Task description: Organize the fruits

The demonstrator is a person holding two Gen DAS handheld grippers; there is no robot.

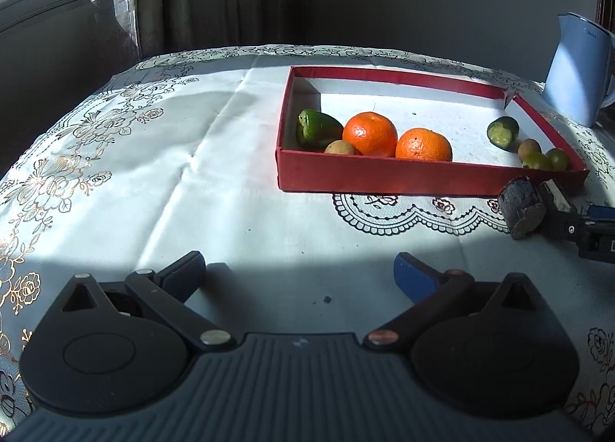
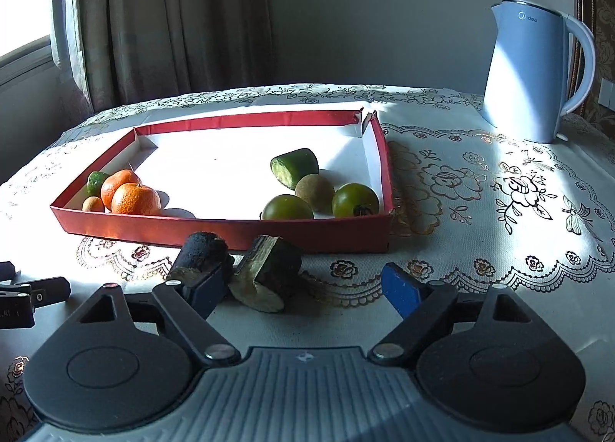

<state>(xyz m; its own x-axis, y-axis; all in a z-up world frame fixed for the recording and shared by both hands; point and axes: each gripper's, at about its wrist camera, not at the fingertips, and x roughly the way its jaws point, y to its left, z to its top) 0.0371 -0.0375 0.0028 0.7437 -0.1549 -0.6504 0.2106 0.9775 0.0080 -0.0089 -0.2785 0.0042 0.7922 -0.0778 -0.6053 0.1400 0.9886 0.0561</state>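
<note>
Now the right gripper (image 2: 303, 282) brackets a cut green chunk (image 2: 267, 280) on the tablecloth (image 2: 480, 234).
Its jaws stand wide, nothing gripped; a darker piece (image 2: 200, 253) sits against the left finger. Just beyond, the red tray (image 2: 215, 228) groups oranges (image 2: 134, 199) left, green fruits (image 2: 355, 199) right. The left gripper (image 1: 300, 280) hovers open, empty, likely waiting.

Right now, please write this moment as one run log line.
left gripper open, empty | right gripper open around dark cut piece | red tray holds fruit
</note>
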